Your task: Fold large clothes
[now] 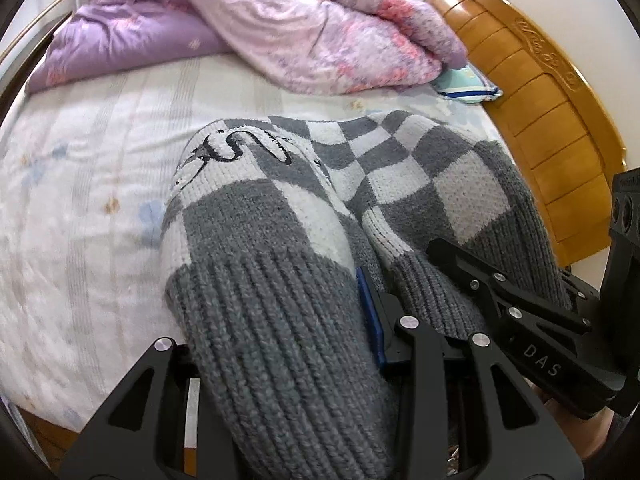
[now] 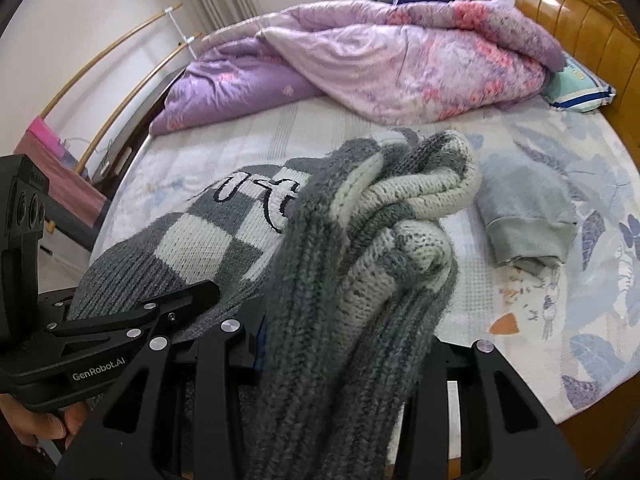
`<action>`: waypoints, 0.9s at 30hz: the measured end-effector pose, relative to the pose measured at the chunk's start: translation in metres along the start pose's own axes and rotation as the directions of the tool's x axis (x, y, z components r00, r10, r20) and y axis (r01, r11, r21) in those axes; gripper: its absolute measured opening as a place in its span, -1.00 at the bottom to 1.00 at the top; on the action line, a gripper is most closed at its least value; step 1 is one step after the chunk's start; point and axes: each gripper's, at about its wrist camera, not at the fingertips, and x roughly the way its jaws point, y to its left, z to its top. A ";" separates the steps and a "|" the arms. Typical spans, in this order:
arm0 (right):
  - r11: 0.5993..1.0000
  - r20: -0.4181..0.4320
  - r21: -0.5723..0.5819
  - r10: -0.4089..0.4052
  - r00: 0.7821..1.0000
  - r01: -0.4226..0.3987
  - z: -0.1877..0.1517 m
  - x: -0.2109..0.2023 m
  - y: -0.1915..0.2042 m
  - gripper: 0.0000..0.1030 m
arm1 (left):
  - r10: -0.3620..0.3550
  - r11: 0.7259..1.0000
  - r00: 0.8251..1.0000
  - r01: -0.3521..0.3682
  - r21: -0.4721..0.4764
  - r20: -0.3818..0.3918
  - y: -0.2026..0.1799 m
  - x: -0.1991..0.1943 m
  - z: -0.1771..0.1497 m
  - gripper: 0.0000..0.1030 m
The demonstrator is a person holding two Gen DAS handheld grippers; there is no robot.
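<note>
Bedroom scene, everything referenced to the bed [image 2: 520,280]: floral sheet, wooden headboard [image 1: 532,92] along its far right edge. Purple-pink quilt [image 2: 380,64] is bunched at the far end of the bed, with a small blue-edged pillow [image 2: 580,88] tucked between the quilt and the headboard.

Task item: grey-and-white checked knit sweater [image 1: 280,208], lying across the near middle of the bed and bunched, ribbed hem pulled toward the near edge. A smaller grey garment [image 2: 528,216], already folded, sits on the bed just right of the sweater.

Left gripper [image 1: 280,360]: clamped on the ribbed hem, thick knit filling the gap between the jaws. Right gripper [image 2: 340,368]: likewise gripping a gathered wad of the hem, several layers stacked. Both grips sit close together, side by side at the near edge of the bed.

Step, my read: pickup of the sweater by its hem, ahead of spreading. No fold made yet.

Next move calls for pulling the two grips apart to tension the hem, then laying the sweater flat on the open bed left of the folded garment. Risk: right-hand wad holds extra layers, may drag a sleeve along.
</note>
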 end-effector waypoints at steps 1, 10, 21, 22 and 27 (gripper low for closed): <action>1.000 0.010 0.005 -0.005 1.000 0.005 0.002 -0.005 -0.003 -0.30 | -0.006 1.000 1.000 0.006 0.018 0.007 -0.008 -0.003 0.004 -0.31; 0.997 0.106 0.063 -0.050 0.993 0.043 0.044 -0.045 -0.100 -0.30 | -0.053 0.993 0.996 0.045 0.105 0.076 -0.110 0.020 0.055 -0.32; 0.997 0.106 0.067 -0.046 0.993 0.039 0.129 -0.038 -0.301 -0.30 | -0.065 0.996 0.994 0.059 0.072 0.092 -0.267 0.132 0.150 -0.32; 0.997 0.103 0.063 -0.048 0.994 0.042 0.134 -0.035 -0.314 -0.30 | -0.064 0.996 0.994 0.058 0.069 0.090 -0.278 0.143 0.158 -0.32; 0.995 0.096 0.092 -0.035 0.995 0.026 0.148 -0.021 -0.364 -0.30 | -0.048 0.997 0.996 0.043 0.067 0.075 -0.312 0.186 0.188 -0.32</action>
